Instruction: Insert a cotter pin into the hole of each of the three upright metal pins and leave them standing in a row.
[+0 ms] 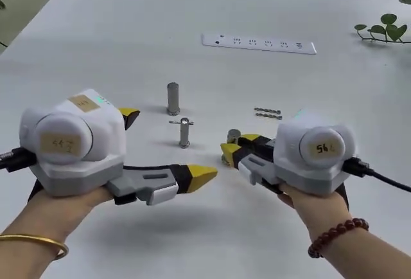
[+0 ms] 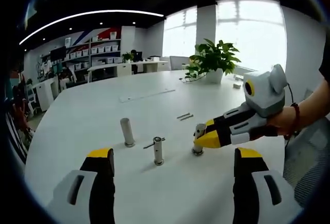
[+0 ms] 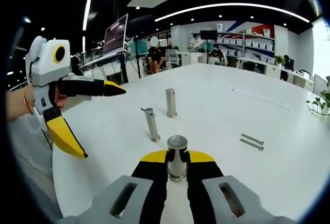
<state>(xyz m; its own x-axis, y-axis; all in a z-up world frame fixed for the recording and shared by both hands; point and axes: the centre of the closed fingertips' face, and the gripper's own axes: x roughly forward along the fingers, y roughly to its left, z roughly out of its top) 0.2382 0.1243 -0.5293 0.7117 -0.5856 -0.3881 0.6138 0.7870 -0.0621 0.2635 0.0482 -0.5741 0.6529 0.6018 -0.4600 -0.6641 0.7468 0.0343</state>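
The right gripper [image 3: 177, 158] is pinching the nearest metal pin [image 1: 234, 135] low on its shaft, its fingers closing flat on either side while the pin is standing upright on the bench [image 1: 128, 22] at the centre of the right gripper view. The left gripper [image 2: 174, 158] is hovering with its fingers spread wide and carrying nothing, one yellow tip pointing toward the row in the head view. Just above the held pin in that view, the middle pin [image 1: 184, 131] is already wearing a cotter pin across its top, and the far pin [image 1: 173, 98] above it is looking bare. Two loose cotter pins [image 1: 267, 112] are lying side by side on the bench, right of the row, below the power strip [image 1: 259, 42]. The step in hand is probably steadying this pin for its cotter pin. Doing it well is likely meaning gripping low so the cross hole near the top is staying clear, holding the shaft vertical, and turning the hole toward the side the free gripper is approaching from. The hole itself is too small to make out. The free gripper is needing to lift one cotter pin alone without dragging its neighbour.
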